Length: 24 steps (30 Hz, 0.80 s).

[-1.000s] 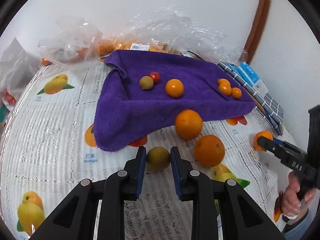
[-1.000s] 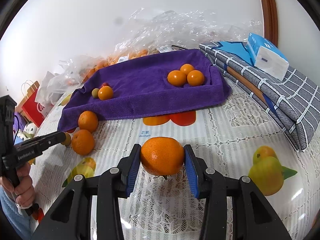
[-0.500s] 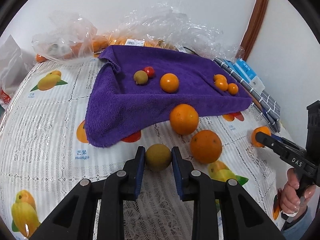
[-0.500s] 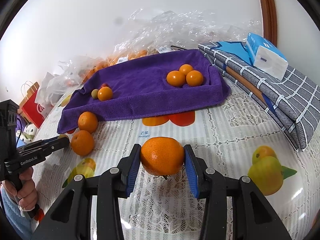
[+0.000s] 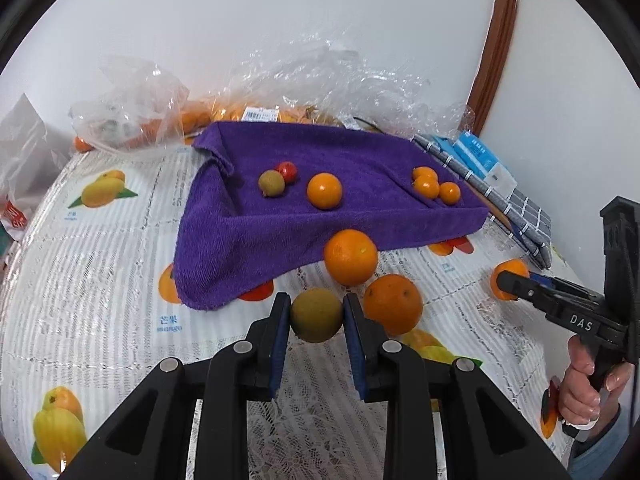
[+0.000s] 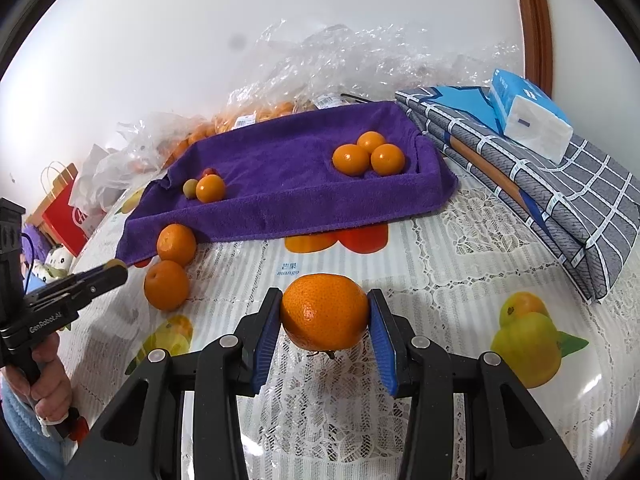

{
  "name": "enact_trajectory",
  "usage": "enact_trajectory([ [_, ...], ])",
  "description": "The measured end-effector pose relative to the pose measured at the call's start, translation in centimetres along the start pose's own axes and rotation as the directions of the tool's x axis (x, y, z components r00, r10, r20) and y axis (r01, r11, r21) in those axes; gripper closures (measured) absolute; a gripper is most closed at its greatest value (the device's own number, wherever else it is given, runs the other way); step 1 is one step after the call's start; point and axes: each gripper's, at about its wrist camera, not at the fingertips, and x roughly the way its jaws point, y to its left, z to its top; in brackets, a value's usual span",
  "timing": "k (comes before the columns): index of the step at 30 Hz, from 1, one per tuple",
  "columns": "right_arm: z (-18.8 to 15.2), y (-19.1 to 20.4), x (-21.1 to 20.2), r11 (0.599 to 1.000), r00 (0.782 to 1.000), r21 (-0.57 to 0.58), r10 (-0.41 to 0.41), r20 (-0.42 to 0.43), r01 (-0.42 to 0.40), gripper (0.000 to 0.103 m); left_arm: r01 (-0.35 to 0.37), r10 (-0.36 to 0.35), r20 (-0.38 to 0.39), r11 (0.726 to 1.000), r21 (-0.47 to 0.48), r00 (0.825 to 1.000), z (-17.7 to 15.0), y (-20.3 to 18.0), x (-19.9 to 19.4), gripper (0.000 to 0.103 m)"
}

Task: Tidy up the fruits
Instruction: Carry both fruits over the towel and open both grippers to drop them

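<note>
a: since the earlier frame, left gripper (image 5: 316, 314) has shifted: its jaws now pinch the brownish-green fruit (image 5: 316, 315), which a second ago sat just ahead of the tips with a gap on each side. right gripper (image 6: 325, 318) unchanged; its jaws clamp the large orange (image 6: 325, 317) above the tablecloth (image 6: 460, 264).

b: condition of the held items?

a: brownish-green fruit: round, dull, matt skin, pads seated at its widest line. large orange: glossy, pitted, slightly flattened, a dark stem scrap at its underside.

b: step in hand?

a: judged: grasp complete on both sides, transfer pending. next move calls for a lift clear of the tablecloth, then travel forward to the purple towel (image 5: 360, 160).

b: layout beyond the jaws?

a: just right of the left jaws, near the towel's front edge, two loose oranges (image 5: 392, 303) touch or nearly touch. on the towel ahead: one similar greenish fruit (image 5: 271, 183) beside a small red fruit (image 5: 287, 171) and a single mandarin (image 5: 324, 191); far right, three small mandarins (image 5: 426, 187) clustered.

b: placement advice?

a: judged: like goes with like. route the brownish-green fruit to the greenish one. keep the squeeze steady; round skins can roll out.
</note>
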Motion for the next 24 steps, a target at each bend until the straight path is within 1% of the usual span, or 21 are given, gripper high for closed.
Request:
enact_trajectory([
  [2,0.3,0.2,-0.4,1.0,1.0,-0.011,0.024,0.001,-0.024,0.06,0.009,-0.008,0.013,1.0,-0.013,1.0,0.4,0.1,-0.7,0.078],
  [4,0.8,0.3,-0.7,0.999,0.999,-0.02,0.037,0.006,-0.037,0.06,-0.004,0.005,0.031,1.0,-0.022,0.999,1.2,0.4,-1.4,0.078],
  [8,3.3,0.7,-1.4,0.999,0.999,-0.039,0.028,0.041,-0.027,0.06,-0.024,0.027,0.053,0.998,-0.061,0.998,3.3,1.1,-2.1,0.078],
  [13,7.5,1.2,-1.4,0.997,0.995,-0.071,0.004,0.096,0.003,0.06,-0.044,0.056,0.109,0.993,-0.113,0.992,6.9,2.1,-2.3,0.078],
  [16,9.9,1.6,-0.7,0.995,0.992,-0.094,-0.008,0.125,0.02,0.06,-0.057,0.074,0.127,0.989,-0.135,0.989,9.4,2.5,-1.2,0.078],
  [19,11.6,1.7,0.6,0.995,0.991,-0.1,-0.011,0.133,0.025,0.06,-0.064,0.085,0.135,0.986,-0.156,0.987,10.8,2.9,0.4,0.078],
  [22,12.3,1.2,2.3,0.997,0.993,-0.08,0.005,0.119,0.004,0.06,-0.055,0.08,0.13,0.981,-0.185,0.988,11.2,3.4,2.3,0.078],
  [24,12.3,0.7,3.3,0.998,0.994,-0.066,0.009,0.107,-0.002,0.06,-0.058,0.082,0.115,0.978,-0.202,0.99,10.8,3.9,3.9,0.078],
])
